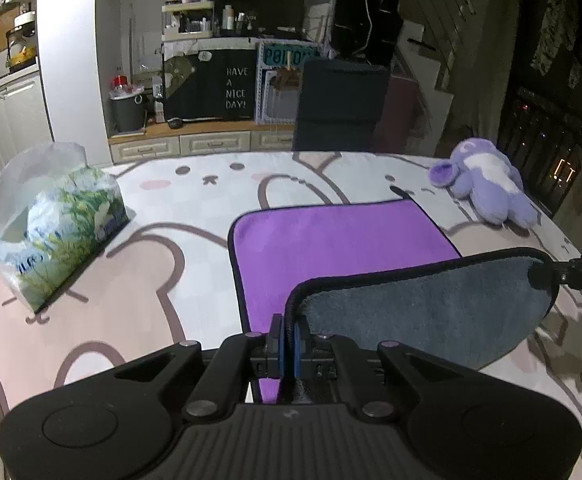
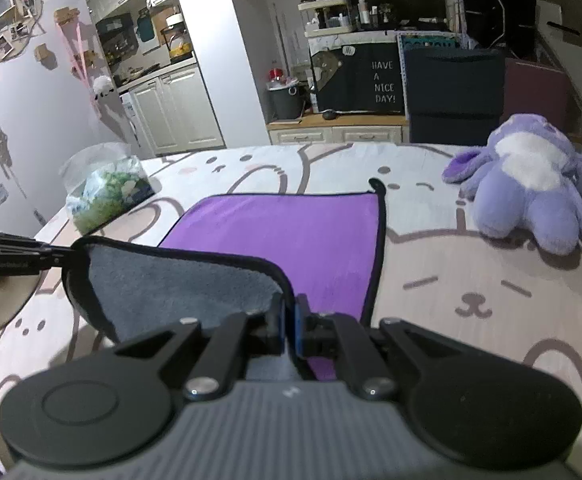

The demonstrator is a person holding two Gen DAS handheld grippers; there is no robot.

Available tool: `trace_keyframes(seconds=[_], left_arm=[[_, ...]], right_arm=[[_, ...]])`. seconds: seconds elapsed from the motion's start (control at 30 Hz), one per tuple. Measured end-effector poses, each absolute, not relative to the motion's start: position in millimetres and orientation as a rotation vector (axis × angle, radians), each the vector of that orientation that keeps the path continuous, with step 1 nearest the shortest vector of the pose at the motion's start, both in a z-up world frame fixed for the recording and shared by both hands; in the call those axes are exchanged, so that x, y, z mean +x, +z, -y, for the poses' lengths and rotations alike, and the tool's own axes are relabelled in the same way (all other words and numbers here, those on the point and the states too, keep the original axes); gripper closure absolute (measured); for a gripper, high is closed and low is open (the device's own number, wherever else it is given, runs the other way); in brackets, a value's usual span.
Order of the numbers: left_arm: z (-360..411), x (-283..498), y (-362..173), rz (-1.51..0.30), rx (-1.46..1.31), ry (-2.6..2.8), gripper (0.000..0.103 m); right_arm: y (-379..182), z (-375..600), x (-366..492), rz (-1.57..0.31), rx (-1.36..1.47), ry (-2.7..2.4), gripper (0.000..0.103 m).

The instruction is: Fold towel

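Just one towel; two clamped grippers

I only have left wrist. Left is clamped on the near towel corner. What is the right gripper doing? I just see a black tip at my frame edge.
Observer: The right gripper is shut on the other near corner of the towel, grey underside lifted toward its camera.
Operator: Is the far edge off the bed?
Observer: No. In the right wrist view the far purple half lies flat on the bed cover, with its hanging loop at the far right corner.
Operator: Anything close on that side?
Observer: A purple plush toy sits right of the towel, with bare cover between them.
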State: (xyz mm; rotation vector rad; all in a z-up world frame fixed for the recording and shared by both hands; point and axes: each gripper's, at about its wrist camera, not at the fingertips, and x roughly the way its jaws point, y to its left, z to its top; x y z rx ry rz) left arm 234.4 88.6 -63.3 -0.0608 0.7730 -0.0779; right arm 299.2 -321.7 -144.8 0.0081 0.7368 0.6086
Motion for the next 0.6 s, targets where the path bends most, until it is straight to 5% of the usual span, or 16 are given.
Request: trace_keyframes(seconds=[0.6], left_arm=[[-98,290,-57,-0.677,-0.06,-0.032,0.098]], right_arm=[[-133,305,350,-0.642,0.022,0.565,0.097]])
